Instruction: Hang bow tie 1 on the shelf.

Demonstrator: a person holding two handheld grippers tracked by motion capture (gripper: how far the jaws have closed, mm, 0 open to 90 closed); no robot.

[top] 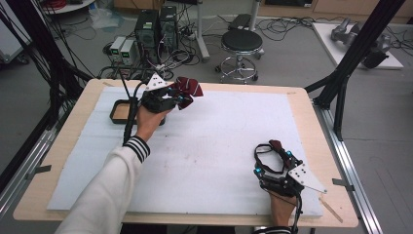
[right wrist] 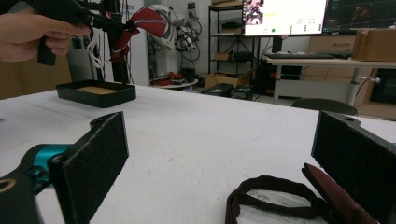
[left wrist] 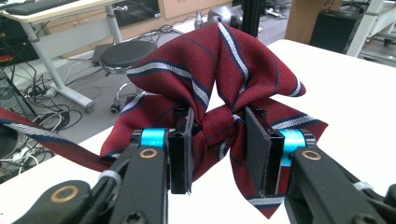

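Your left gripper (left wrist: 217, 140) clamps the striped bow tie's (left wrist: 219, 74) knot above the counter's (top: 204, 146) far left, while your right gripper (right wrist: 219, 154) rests wide open, seemingly straddling the dark neck strap (right wrist: 275, 196).

White sleeve (top: 104, 187) — striped cuff; black claws — teal joints.

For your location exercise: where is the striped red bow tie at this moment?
In the high view, the bow tie is at the table's far left, held at its knot in the left gripper, above and beside the black tray.
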